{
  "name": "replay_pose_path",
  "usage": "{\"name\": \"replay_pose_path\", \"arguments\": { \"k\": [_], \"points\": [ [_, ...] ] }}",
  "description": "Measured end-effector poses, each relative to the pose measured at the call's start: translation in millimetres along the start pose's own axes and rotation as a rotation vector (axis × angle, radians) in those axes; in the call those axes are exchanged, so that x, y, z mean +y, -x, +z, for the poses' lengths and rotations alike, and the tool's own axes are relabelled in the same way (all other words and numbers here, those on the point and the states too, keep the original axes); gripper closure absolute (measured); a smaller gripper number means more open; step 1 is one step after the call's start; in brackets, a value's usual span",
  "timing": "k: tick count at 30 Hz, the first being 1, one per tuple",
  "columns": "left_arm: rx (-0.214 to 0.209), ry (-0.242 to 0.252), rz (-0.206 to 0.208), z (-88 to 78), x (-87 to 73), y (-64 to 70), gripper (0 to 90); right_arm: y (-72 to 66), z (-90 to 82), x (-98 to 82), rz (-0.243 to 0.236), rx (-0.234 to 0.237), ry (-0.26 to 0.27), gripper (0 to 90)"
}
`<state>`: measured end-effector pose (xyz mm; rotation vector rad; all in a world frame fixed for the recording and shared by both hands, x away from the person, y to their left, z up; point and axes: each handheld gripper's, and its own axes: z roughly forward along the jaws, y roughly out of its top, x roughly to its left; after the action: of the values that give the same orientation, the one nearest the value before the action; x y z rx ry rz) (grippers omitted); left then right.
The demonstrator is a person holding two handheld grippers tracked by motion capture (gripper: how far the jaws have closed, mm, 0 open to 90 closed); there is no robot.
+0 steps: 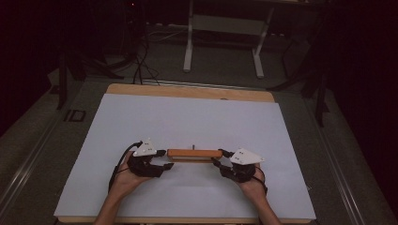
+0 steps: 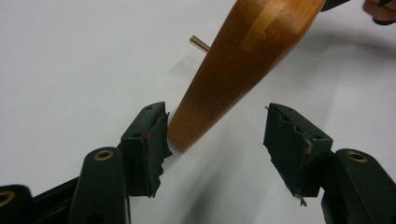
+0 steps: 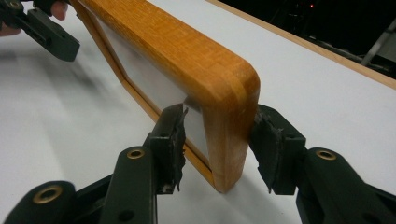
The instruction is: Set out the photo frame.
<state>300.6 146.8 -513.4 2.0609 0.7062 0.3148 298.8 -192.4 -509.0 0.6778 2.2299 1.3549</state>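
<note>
Left hand-held gripper [image 1: 162, 159]: black body, grey three-cornered plate on top with small dark dots, black cable looping off the back. Right hand-held gripper [image 1: 218, 158]: same build. Jaw arms are black with brass-coloured rivets at the pivots; pads are dark, ridged, with frayed edges and a bit of red showing on one. Forearms bare, no sleeves.

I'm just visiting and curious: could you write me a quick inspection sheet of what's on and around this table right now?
Surface: white sheet over a wooden table.
Job's things: wooden frame standing on edge, a small metal pin behind it.
Clutter: nothing seen.
Grippers: left hand-held gripper open around one frame end; right hand-held gripper closed on the other.
Cables: black leads on the floor beyond.
Surroundings: dark room, white stand.
</note>
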Motion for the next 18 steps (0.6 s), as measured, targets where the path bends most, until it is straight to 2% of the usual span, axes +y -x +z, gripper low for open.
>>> {"name": "replay_pose_path", "arguments": {
  "k": [4,7,13,18],
  "points": [
    [0.024,0.026,0.005,5.6,1.7,-1.9,39.0,-0.1,2.1,-1.4,0.003,0.007,-0.007,53.7],
    [0.016,0.042,0.0,9.2,2.5,-3.1,39.7,-1.5,4.2,-2.3,-0.001,0.01,-0.015,53.2],
    [0.017,0.044,0.01,16.3,5.4,-2.2,41.4,0.7,6.7,-3.6,0.003,0.025,-0.022,52.2],
    [0.002,0.021,0.035,27.6,6.6,1.6,43.0,2.3,12.4,-6.8,0.005,0.053,-0.044,50.2]
  ]
}}
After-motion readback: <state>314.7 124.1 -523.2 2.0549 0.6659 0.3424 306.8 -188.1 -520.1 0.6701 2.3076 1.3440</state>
